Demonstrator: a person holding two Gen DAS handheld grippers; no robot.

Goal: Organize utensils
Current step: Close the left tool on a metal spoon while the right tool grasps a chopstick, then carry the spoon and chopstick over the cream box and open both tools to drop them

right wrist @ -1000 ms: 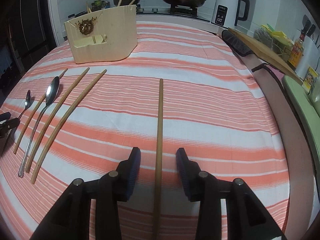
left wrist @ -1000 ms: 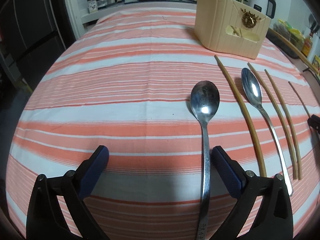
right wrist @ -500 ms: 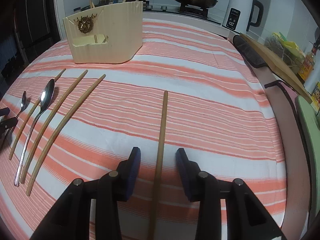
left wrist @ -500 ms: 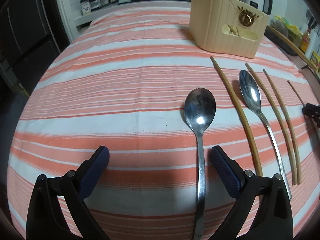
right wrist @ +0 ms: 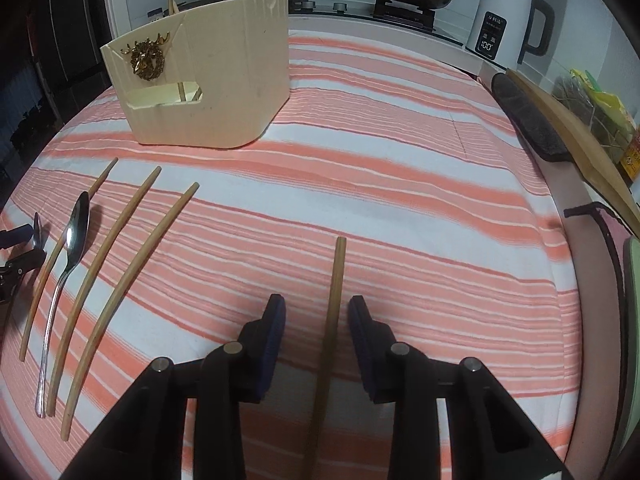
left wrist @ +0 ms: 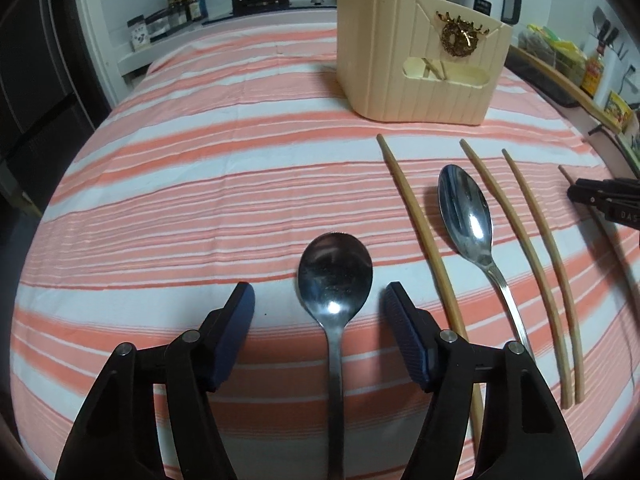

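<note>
While both pickups are underway, left hand-held gripper (left wrist: 320,312) closing around round spoon (left wrist: 335,280), right hand-held gripper (right wrist: 316,320) closing around lone chopstick (right wrist: 334,292), neither pinched yet; next, clamp, lift toward far holder (right wrist: 208,80).

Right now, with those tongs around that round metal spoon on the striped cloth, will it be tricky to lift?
Probably somewhat. The round-bowled steel spoon looks polished, so its thin handle may slip between the closing left tongs. It looks rigid, unlikely to bend. Gripped far back, its heavier bowl might droop.
</note>
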